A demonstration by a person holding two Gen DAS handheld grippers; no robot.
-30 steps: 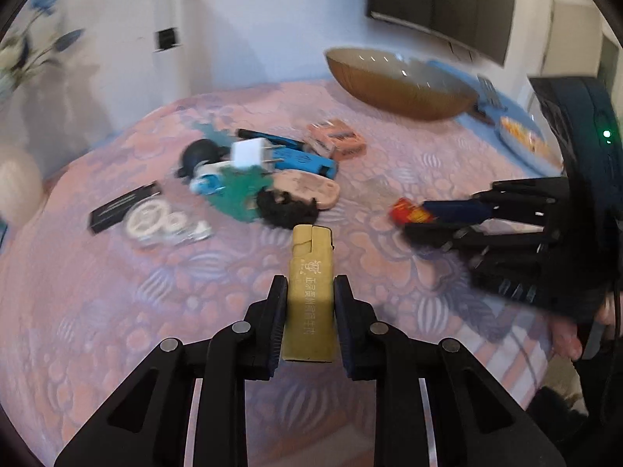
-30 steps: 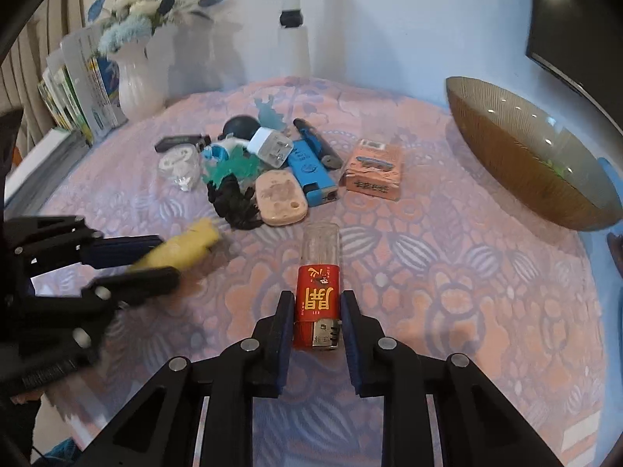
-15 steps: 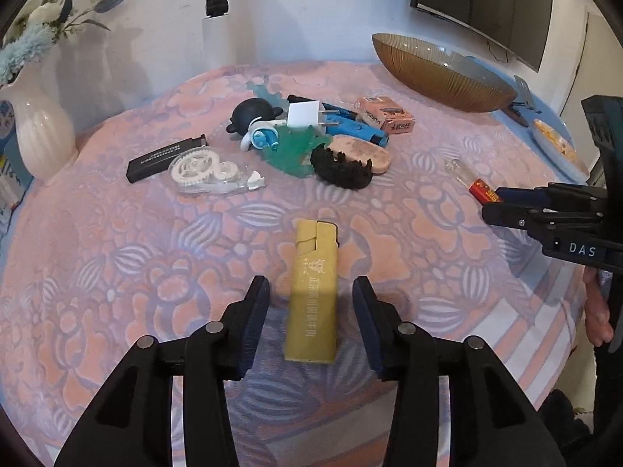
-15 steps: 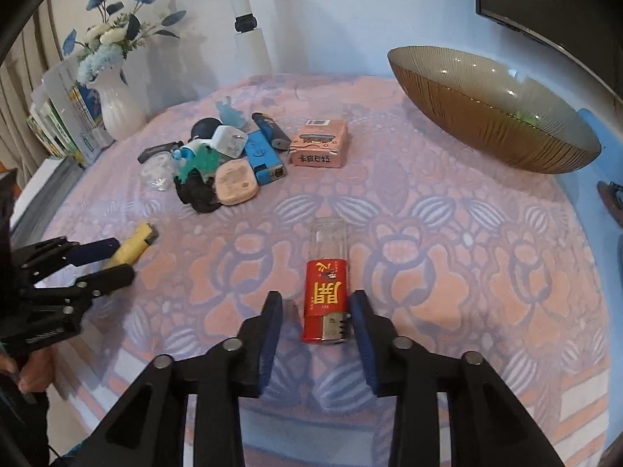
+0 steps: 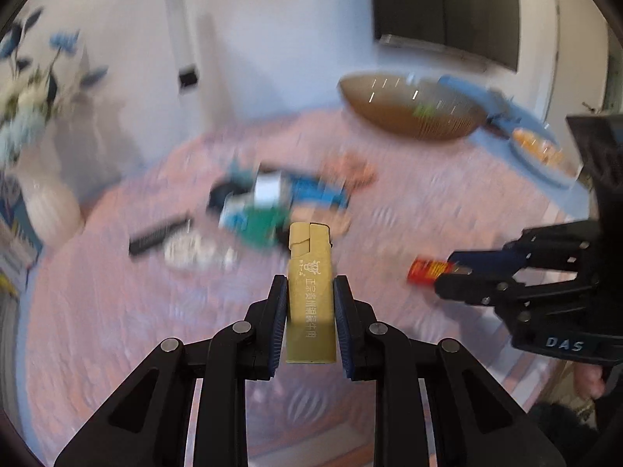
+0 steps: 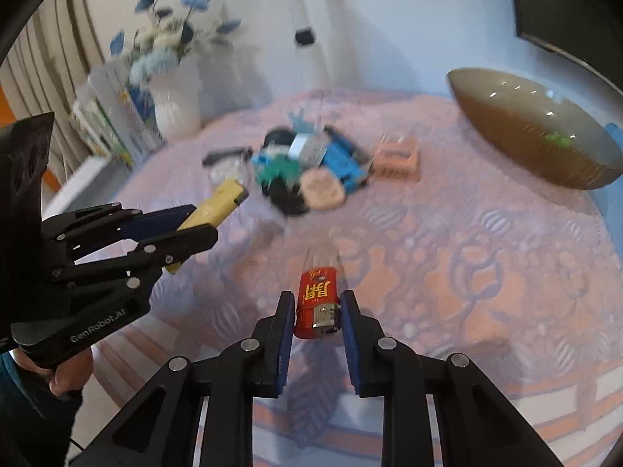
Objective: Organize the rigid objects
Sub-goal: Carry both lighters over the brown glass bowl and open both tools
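Holding the yellow lighter (image 5: 310, 292) lengthwise, the left gripper (image 5: 310, 317), jaws just re-clamped, sits nearer the table's (image 6: 506, 257) left edge; the right gripper (image 6: 316, 325) likewise re-clamped the red lighter (image 6: 316, 299), bowl (image 6: 533, 136) at the far-right edge.

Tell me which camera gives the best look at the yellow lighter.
The left wrist view: the yellow lighter sits centered and sharp between the left tool, its printed face readable. The right wrist view shows it only sidelong at the left, partly hidden by that tool.

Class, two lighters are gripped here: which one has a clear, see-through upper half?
The red lighter in the right tool; the yellow lighter is opaque throughout.
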